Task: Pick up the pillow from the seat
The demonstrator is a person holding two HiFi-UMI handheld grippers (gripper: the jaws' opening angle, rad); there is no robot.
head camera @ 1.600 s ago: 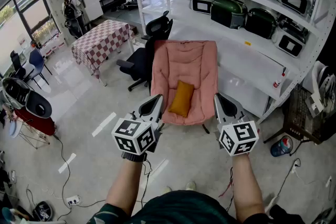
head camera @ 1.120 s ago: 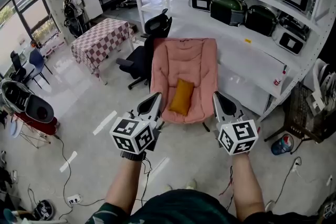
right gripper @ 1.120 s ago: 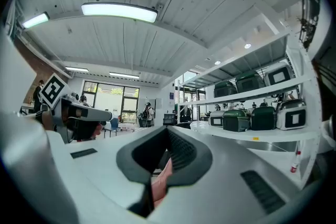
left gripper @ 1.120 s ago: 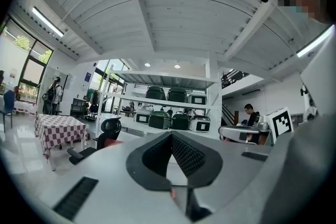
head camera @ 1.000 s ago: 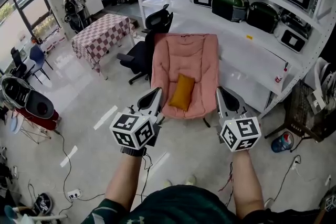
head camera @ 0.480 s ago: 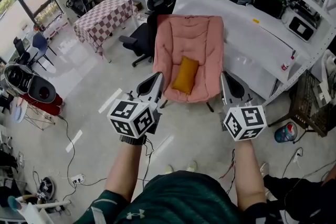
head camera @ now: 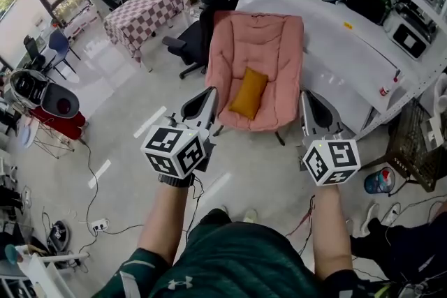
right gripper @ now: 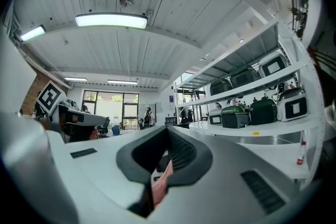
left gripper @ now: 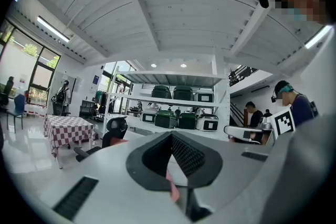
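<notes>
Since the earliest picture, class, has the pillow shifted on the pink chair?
No. The pillow lies at the same spot on the pink chair, mid-seat.

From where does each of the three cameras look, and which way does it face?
Head view: on the person's head, facing steeply down at the pink chair and yellow pillow; forearms, left gripper, right gripper show.
Left gripper view: on that gripper, facing level along its shut jaws toward the shelves.
Right gripper view: likewise, shut jaws in front, shelves at right.
Shared: shelves with green cases in all three views; checkered table in head and left gripper views.
</notes>
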